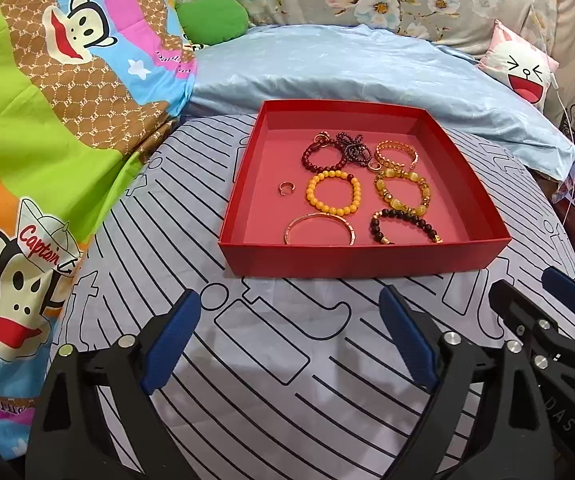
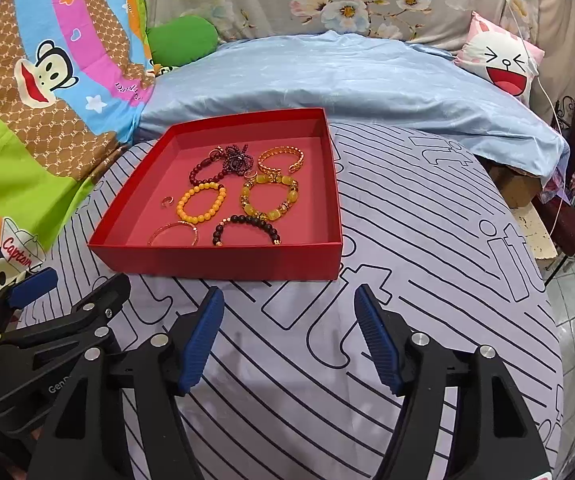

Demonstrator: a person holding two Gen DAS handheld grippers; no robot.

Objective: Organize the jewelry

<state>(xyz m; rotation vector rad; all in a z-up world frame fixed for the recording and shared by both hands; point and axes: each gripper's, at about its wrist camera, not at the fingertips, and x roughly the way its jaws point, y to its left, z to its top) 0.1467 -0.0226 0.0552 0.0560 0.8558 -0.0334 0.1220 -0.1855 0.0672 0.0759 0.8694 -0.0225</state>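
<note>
Two-gripper view of a red box (image 1: 361, 258) resting on a striped sheet (image 1: 271, 360), with the jewelry already inside it.

Landmark: the box. Against its far wall lie a dark red bead bracelet (image 1: 321, 154), a tangled dark bead strand (image 1: 353, 148) and a gold chain bracelet (image 1: 395, 154). In the middle row sit a small ring (image 1: 285, 189), apart toward the box's left wall, then an orange bead bracelet (image 1: 333, 193) and a yellow stone bracelet (image 1: 403, 191). Just inside the near wall lie a thin bangle (image 1: 319, 229) and a black bead bracelet (image 1: 403, 226). The dark red bracelet and the strand touch or overlap; the rest lie separately. No jewelry shows on the sheet outside the box.

Grippers: the left gripper (image 1: 287, 336) hovers over the sheet on the near side of the box, jaws wide and nothing between them. The right gripper (image 2: 289, 332) hovers beside it, also short of the near wall, jaws parted somewhat less widely and likewise empty. Neither touches the box or any piece.

Step in hand, as a judgement: every piece visible is in the box and both grippers are empty and clear of it, so this reads as either the very start of sorting within the box or the end of gathering; the pictures alone do not settle which.

Next move, if arranging goes on: the overlapping pair at the far wall is the likely target. It calls for reaching over the near wall, coming down steeply, and pinching one bead strand without dragging its neighbour; round beads may roll from the pads.
</note>
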